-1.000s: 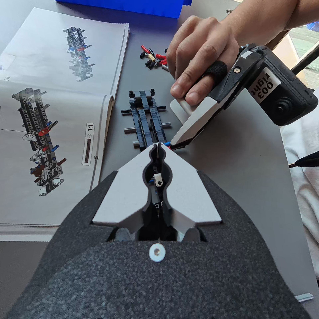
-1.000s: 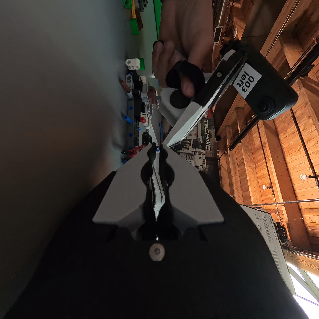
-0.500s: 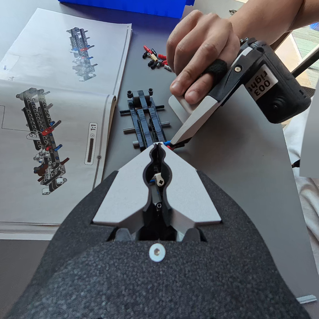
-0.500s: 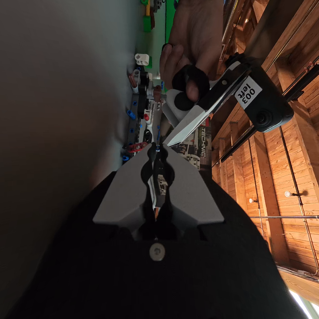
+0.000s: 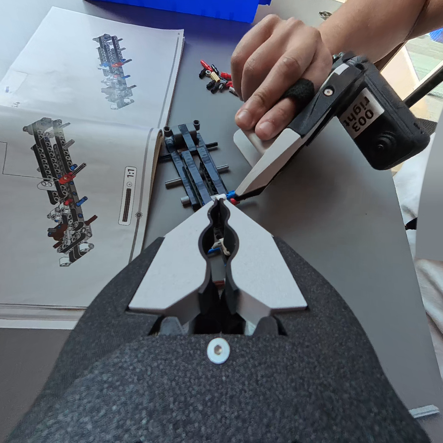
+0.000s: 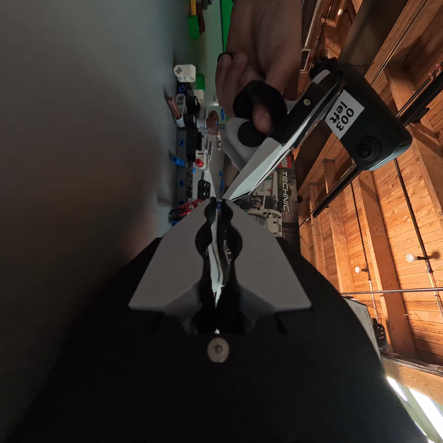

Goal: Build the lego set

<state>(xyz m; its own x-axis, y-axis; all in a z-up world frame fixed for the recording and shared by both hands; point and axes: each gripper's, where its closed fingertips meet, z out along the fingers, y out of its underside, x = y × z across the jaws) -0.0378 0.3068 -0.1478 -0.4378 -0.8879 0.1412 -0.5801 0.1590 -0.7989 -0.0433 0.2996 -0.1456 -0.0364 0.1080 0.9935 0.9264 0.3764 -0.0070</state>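
A dark blue beam assembly [image 5: 196, 165] lies on the grey table [image 5: 311, 239] and runs away from my left gripper [image 5: 219, 201]. That gripper is shut, its tips resting against a small white piece [image 5: 219, 197] at the assembly's near end; more of the assembly shows under the fingers. My right gripper [image 6: 217, 201] is shut on a small blue pin [image 6: 217, 203]. In the left wrist view the right gripper [image 5: 238, 195] comes in from the right, and its blue pin [image 5: 231, 193] sits against the white piece. A red part [image 5: 236, 201] lies just below it.
An open instruction booklet [image 5: 84, 143] lies left of the assembly. Loose red and black pins [image 5: 215, 76] lie behind it, and a blue bin [image 5: 179, 4] stands at the back. In the right wrist view a kit box [image 6: 275, 203] and green parts [image 6: 194, 24] show. My two grippers' fingertips are within a few centimetres of each other.
Both grippers stay shut and nearly still at the assembly's end. The left wrist view has shifted slightly, with the booklet and assembly a little nearer. The blue pin stays in the right gripper.
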